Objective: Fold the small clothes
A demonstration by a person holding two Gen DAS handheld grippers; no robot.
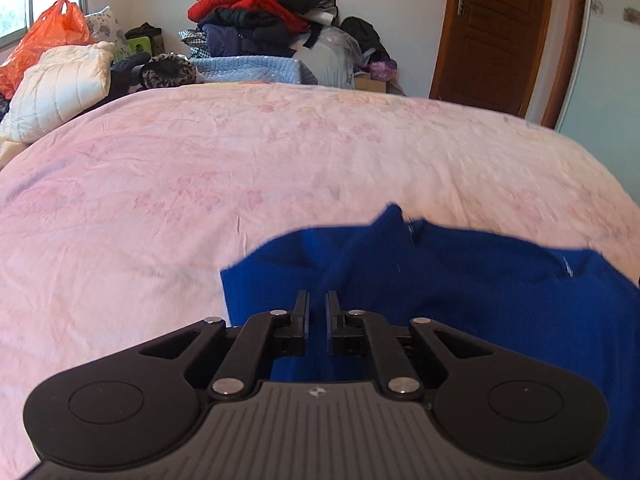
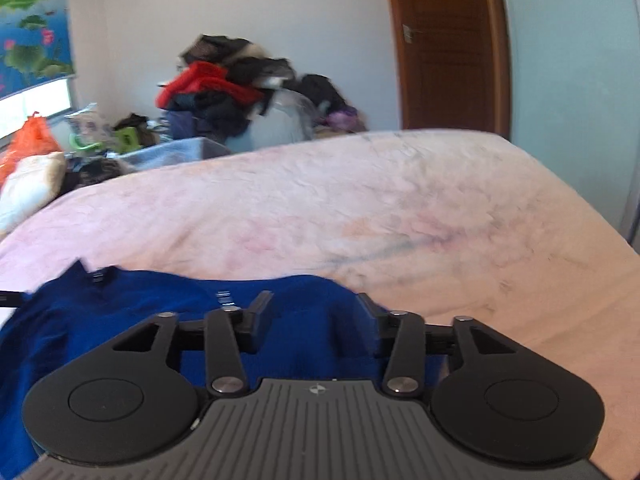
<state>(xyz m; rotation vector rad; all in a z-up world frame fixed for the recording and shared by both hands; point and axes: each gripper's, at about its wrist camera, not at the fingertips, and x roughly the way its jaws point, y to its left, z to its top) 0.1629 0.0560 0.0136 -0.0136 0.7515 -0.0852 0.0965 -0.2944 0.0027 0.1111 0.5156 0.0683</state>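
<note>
Now the left gripper (image 1: 318, 300) has its jaws almost together, with blue cloth seen in the narrow gap; a real grasp I cannot tell. The right gripper (image 2: 314, 304) is spread wide over the blue garment (image 2: 120, 308), which lies on the pink bedspread (image 2: 360, 208).

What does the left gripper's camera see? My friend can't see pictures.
The left gripper, fingers nearly closed with a narrow gap, sits over a blue garment lying on a pink bedspread. Behind the bed are a clothes pile and a brown door.
</note>
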